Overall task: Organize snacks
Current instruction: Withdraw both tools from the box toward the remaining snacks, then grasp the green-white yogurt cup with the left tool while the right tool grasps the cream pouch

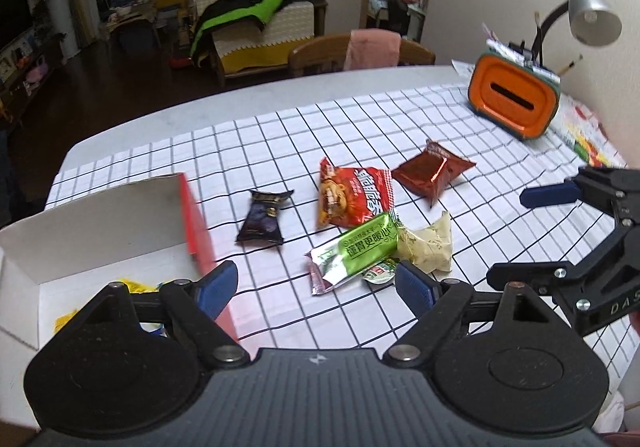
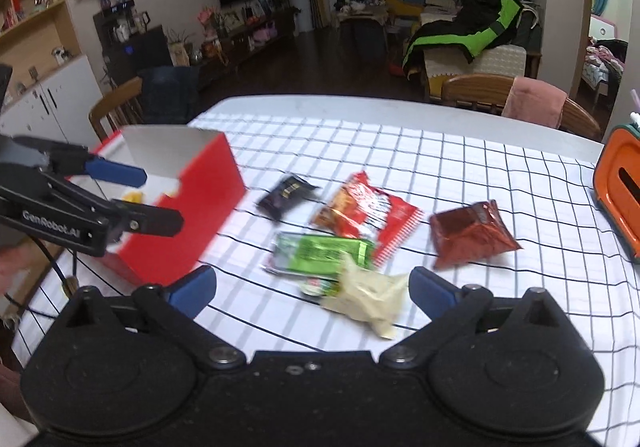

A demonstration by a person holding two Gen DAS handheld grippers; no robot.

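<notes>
Both of my tongs stand spread wide with nothing between the blue pads. The left tongs point(image 1: 316, 287) hover over the near edge of the red cardboard box with white inside point(image 1: 192, 223), which sits at the left of the desk point(image 1: 240, 95) on a white cloth with a black grid point(image 1: 360, 127). A yellow snack piece point(image 1: 132, 287) lies inside the box. The right tongs point(image 2: 312, 293) hang just above the near end of the snack cluster.

Snacks on the cloth, right of the box:
- small dark purple packet point(image 1: 264, 217), nearest the box, lying alone.
- red-and-orange printed chip bag point(image 1: 352, 197), in the middle.
- green foil sachet point(image 1: 356, 249), its far end overlapping the chip bag's near edge.
- pale cream crumpled packet point(image 1: 428, 245), touching the green sachet on the right.
- shiny dark red foil pouch point(image 1: 432, 171), farther right, apart from the others.

An orange box with a slot point(image 1: 514, 99) stands at the far right, under a grey desk lamp point(image 1: 592, 13).
</notes>
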